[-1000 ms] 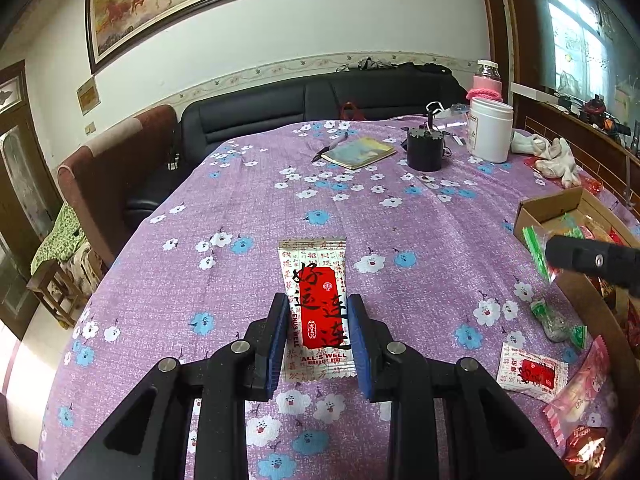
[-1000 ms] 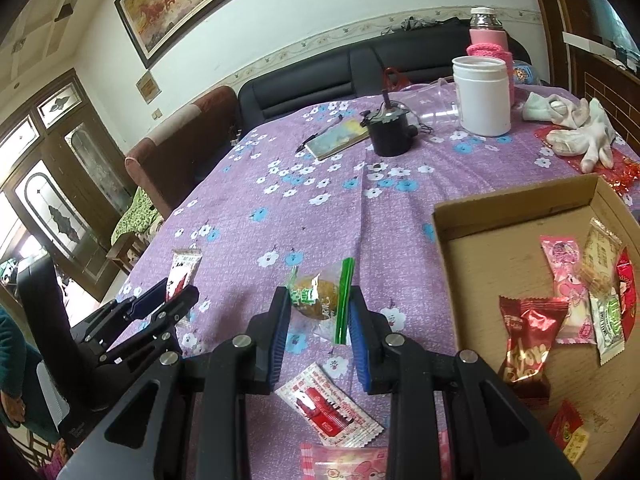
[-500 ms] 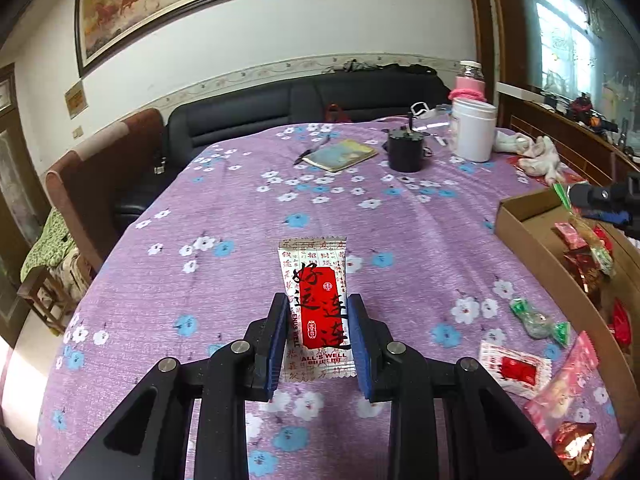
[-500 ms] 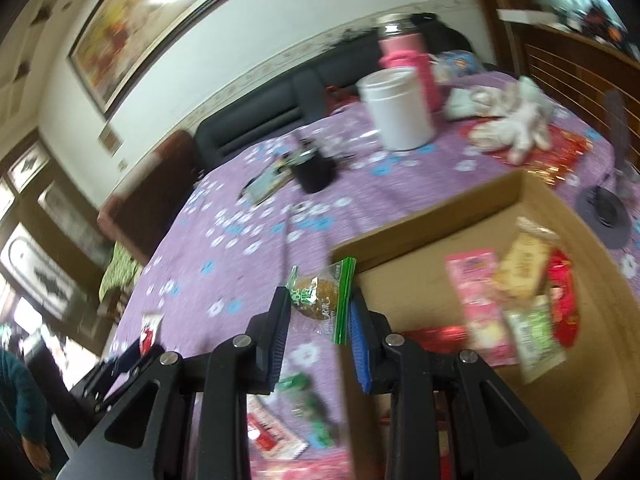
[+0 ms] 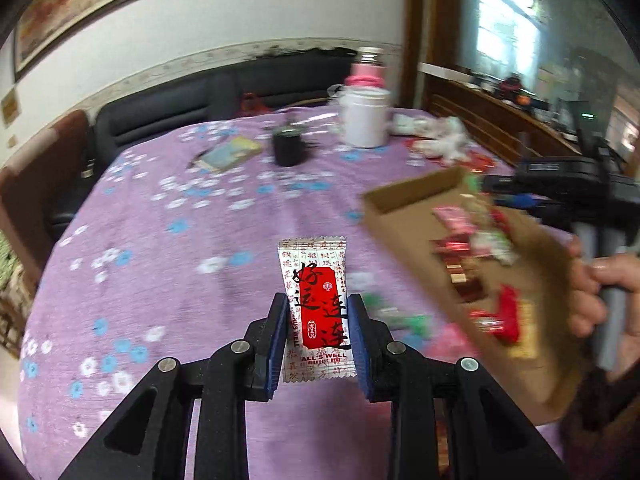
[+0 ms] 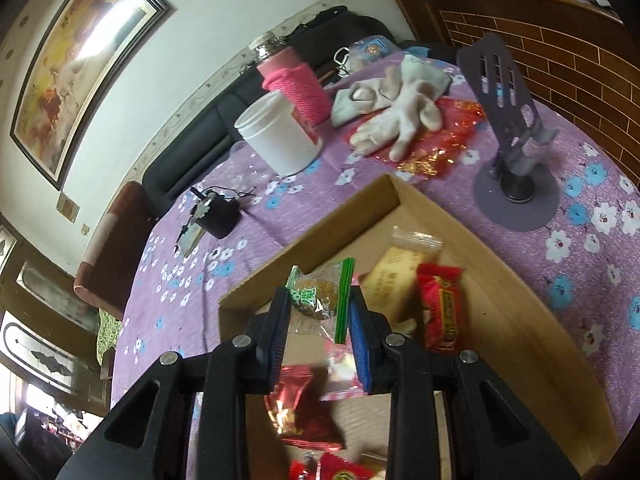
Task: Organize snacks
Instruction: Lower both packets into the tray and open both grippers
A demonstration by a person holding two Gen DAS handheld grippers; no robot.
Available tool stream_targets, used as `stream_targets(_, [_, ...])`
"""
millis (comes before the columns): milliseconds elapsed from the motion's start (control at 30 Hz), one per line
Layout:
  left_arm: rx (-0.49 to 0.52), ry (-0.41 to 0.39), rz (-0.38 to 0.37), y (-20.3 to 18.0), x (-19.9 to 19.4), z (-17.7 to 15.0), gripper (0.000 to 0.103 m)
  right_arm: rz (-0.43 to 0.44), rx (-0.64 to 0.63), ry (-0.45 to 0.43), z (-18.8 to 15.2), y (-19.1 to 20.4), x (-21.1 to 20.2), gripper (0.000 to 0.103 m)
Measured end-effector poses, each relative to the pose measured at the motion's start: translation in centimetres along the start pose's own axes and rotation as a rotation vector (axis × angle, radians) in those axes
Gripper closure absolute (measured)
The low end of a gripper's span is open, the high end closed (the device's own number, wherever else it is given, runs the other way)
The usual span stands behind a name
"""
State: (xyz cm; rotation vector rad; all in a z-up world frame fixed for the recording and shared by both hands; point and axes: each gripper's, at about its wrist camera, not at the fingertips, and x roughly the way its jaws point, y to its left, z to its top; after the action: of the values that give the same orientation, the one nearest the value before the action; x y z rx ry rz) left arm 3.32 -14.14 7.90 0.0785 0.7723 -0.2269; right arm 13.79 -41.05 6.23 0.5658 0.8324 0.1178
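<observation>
The sorting is partly done. The cardboard box (image 6: 516, 292) near the right edge of the surface (image 6: 592, 240) already holds several snacks: a red wrapped bar (image 6: 442, 308), a pale yellow packet (image 6: 394, 276) and a shiny red wrapper (image 6: 304, 408) among them. A few green and pink packets, blurred in the left wrist view, lie on the purple floral cloth just beside the box, so some pieces are left to gather.

The right tool (image 6: 319, 320) is clamped on a clear, green-edged snack bag (image 6: 320, 300) and holds it over the box's interior, near its left corner; judging by that, release is the next step. The left tool (image 5: 318, 336) grips a white-and-red candy packet (image 5: 316, 304) upright, off the cloth and short of the box.

Compared with a second ago, the right tool has carried its bag from above the loose snacks on the cloth to above the box, tilting its view as it went. The left tool, keeping the same grip, has swung toward the box, which now fills the right side of its view alongside the person's hand (image 5: 596, 292) holding the other tool.
</observation>
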Motion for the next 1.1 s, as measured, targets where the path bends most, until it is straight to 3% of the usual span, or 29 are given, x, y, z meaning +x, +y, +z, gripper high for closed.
stream_targets(133, [0.027, 0.026, -0.098, -4.2, 0.2, 0.9, 0.073, -0.013, 0.021, 0.014, 0.1, -0.8, 0.2, 0.075])
stream_targets(333, [0.061, 0.071, -0.183, -9.7, 1.7, 1.6, 0.073, -0.035, 0.033, 0.041, 0.2, -1.7, 0.8, 0.075])
stream_targets(600, [0.079, 0.12, -0.203, -12.6, 4.4, 1.5, 0.073, -0.074, 0.024, 0.074, 0.2, -2.3, 1.4, 0.075])
stream_targets(1000, [0.086, 0.138, -0.201, -13.3, 5.9, 1.5, 0.073, -0.101, 0.015, 0.093, 0.4, -2.4, 1.5, 0.073])
stream_targets(1100, [0.085, 0.142, -0.209, -13.3, 6.0, 1.5, 0.073, -0.123, 0.011, 0.073, 0.5, -2.3, 0.9, 0.066])
